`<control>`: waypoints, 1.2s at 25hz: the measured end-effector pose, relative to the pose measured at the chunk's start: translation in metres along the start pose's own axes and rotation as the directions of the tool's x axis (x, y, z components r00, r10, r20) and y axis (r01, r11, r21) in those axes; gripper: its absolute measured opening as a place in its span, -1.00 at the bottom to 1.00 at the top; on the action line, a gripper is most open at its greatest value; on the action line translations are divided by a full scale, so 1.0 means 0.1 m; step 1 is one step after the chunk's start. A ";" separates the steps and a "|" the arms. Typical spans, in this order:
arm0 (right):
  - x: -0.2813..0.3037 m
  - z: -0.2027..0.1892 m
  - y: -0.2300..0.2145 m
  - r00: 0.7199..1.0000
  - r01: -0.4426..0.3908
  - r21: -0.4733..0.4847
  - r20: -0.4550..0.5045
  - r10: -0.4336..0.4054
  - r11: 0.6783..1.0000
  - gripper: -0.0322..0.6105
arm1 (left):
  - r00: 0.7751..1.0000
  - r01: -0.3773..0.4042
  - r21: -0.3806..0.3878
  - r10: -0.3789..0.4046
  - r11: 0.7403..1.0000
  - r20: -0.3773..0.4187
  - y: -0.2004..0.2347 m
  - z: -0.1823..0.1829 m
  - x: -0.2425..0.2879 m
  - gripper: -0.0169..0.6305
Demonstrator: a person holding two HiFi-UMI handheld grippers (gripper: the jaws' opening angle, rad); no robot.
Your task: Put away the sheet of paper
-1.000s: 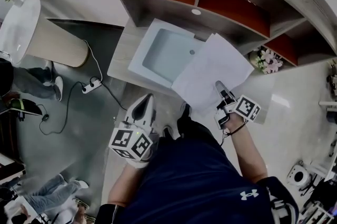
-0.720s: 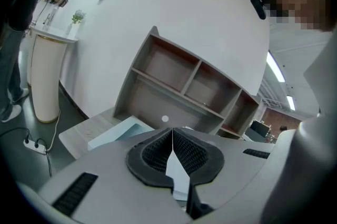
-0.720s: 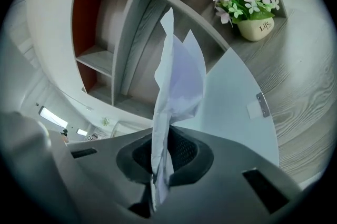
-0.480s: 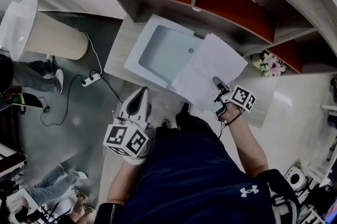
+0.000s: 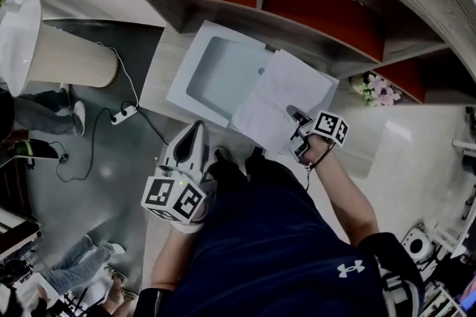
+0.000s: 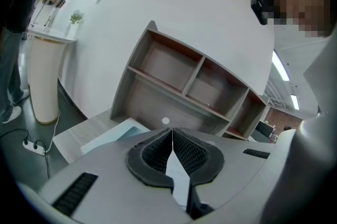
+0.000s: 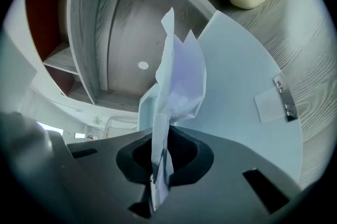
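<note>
My right tool [image 5: 292,114] is clamped shut on the near edge of the paper [image 5: 279,96]. The sheet rises crumpled from between the jaws and spreads over the right end of the tray [image 5: 178,87] on the table [image 5: 165,59], below the shelf [image 5: 327,7]. My left tool [image 5: 195,138] is closed and empty, well apart from the paper, to its left.

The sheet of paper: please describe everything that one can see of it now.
The sheet of paper is white, thin and roughly rectangular. The right tool is shut on its near edge, where the paper creases and buckles between the jaws. From there it spreads away from the person, over the right part of the pale blue box. Whether it rests on the box cannot be told.
</note>
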State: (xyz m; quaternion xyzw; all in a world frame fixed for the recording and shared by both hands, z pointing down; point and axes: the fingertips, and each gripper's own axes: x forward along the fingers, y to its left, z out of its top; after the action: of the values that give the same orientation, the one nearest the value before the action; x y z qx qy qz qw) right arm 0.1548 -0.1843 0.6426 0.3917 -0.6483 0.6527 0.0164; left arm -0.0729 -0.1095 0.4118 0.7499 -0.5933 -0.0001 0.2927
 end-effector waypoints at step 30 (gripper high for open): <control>0.84 -0.25 0.12 0.986 0.122 -0.048 -0.106 -0.126 0.991 -0.85 | 1.000 -0.010 -0.055 0.010 0.998 0.006 0.93 0.31 -0.25 -0.90</control>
State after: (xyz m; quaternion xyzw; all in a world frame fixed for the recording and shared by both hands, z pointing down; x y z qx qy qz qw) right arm 0.0776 -0.2056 0.6806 0.3946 -0.6341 0.6573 0.1006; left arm -0.1738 -0.1127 0.4184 0.7386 -0.5976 -0.0173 0.3115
